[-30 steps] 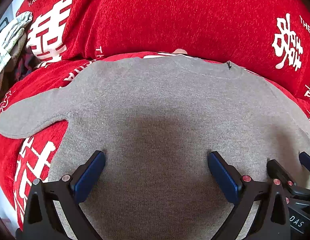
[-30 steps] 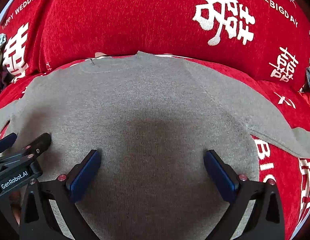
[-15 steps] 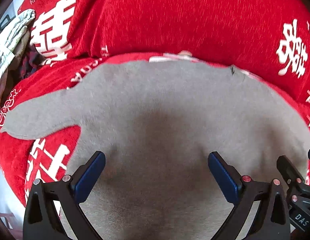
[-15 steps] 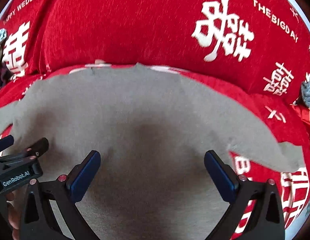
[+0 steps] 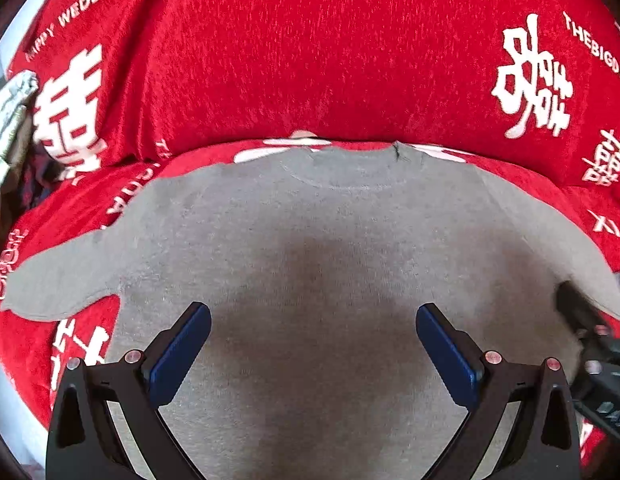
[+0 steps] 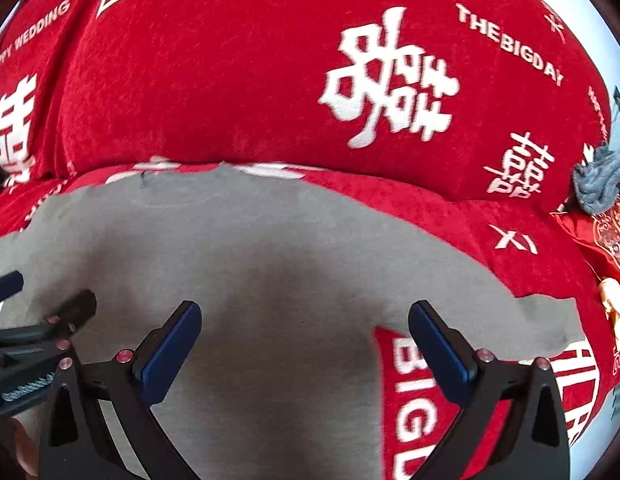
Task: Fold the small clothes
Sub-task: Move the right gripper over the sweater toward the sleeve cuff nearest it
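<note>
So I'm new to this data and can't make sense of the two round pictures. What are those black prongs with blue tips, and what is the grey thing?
No robot arm is used here. A person holds a two-finger gripper in each hand, and each gripper carries a fisheye camera that looks forward along its fingers, hence the round, bulging pictures. One picture comes from the left gripper, the other from the right gripper. The prongs are the fingers; the blue parts are their pads. Both grippers are open and hold nothing. The grey thing is a small sweater spread flat, neckline away from the cameras, sleeves out to the sides, on a red cover printed with white characters. Each gripper shows at the edge of the other's picture.
</note>
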A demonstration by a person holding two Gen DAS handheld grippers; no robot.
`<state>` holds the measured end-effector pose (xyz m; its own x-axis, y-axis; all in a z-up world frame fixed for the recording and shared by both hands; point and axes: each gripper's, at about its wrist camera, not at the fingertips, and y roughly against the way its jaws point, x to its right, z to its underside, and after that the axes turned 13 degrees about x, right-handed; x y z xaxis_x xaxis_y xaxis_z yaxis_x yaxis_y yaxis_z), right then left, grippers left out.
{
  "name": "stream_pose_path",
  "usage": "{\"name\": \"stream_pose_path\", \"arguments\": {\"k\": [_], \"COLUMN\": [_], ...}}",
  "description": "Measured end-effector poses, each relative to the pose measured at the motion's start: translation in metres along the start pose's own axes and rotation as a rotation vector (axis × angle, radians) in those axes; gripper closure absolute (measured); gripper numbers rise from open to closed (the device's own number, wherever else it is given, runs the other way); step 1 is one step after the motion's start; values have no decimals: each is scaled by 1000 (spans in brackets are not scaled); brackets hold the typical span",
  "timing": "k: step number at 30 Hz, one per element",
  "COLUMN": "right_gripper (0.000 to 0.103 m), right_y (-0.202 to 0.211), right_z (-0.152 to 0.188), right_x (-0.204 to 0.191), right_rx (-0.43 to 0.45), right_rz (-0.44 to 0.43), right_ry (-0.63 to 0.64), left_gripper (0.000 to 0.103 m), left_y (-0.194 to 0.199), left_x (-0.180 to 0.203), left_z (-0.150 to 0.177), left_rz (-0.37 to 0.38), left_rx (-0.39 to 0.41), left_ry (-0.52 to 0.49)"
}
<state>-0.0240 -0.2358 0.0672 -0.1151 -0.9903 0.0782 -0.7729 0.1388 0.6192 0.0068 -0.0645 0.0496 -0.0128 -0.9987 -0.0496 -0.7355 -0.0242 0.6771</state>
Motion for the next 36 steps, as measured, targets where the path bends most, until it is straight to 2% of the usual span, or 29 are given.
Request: {"name": "stream_pose_path", "arguments": {"k": [3, 13, 21, 36], "right_gripper": [0, 0, 0, 0], "right_y": [-2, -9, -12, -5], "right_z": [0, 11, 29, 53], "right_x": [15, 80, 142, 247], "right_rx": [1, -4, -24, -42], "right_rz": [18, 80, 158, 294], "right_ry": [-4, -73, -143, -257], "left_gripper": [0, 0, 0, 0], "left_y": [-1, -2, -1, 7], "left_x": [12, 75, 135, 211], "left_z": [-3, -12, -13, -9], "left_rz": [21, 44, 103, 156], "left_rx": [-6, 5, -2, -5], "left_ry": [10, -71, -129, -202]}}
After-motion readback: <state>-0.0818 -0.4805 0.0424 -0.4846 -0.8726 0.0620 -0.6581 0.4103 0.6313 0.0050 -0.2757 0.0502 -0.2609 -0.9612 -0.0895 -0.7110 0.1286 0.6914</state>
